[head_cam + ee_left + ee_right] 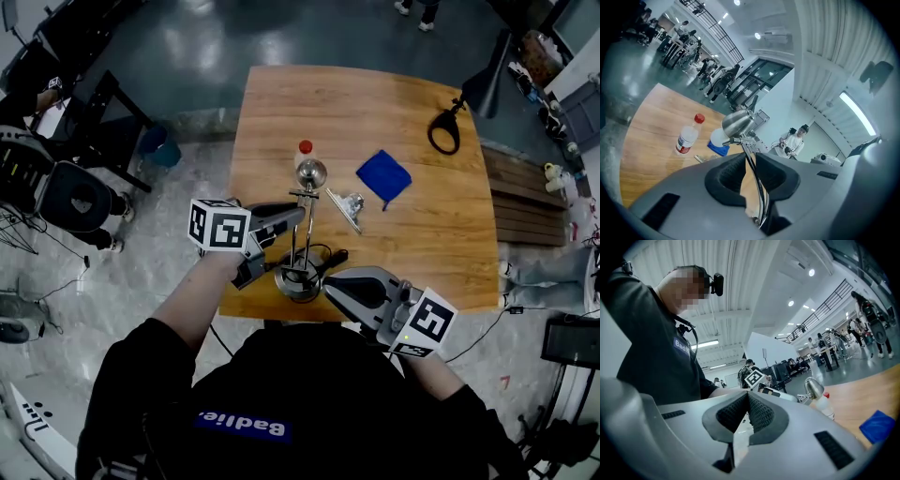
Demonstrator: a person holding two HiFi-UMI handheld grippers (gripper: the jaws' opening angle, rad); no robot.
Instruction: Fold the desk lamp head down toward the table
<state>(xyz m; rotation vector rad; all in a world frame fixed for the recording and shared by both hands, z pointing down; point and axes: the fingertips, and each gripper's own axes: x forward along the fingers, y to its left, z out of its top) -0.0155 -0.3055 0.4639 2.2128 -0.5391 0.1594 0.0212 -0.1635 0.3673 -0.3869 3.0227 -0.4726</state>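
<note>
The chrome desk lamp stands near the table's front edge, its round base below two thin upright rods and its small dome head on top. My left gripper reaches in from the left and is shut on the lamp's rods about halfway up. In the left gripper view the rods run up between the pads to the head. My right gripper is low at the right of the base, and its jaws are shut with nothing seen between them. The right gripper view shows the lamp head off to the right.
On the wooden table behind the lamp stand a red-capped plastic bottle, a blue cloth and a metal clip. A black loop lies at the far right. A black cable curls by the base.
</note>
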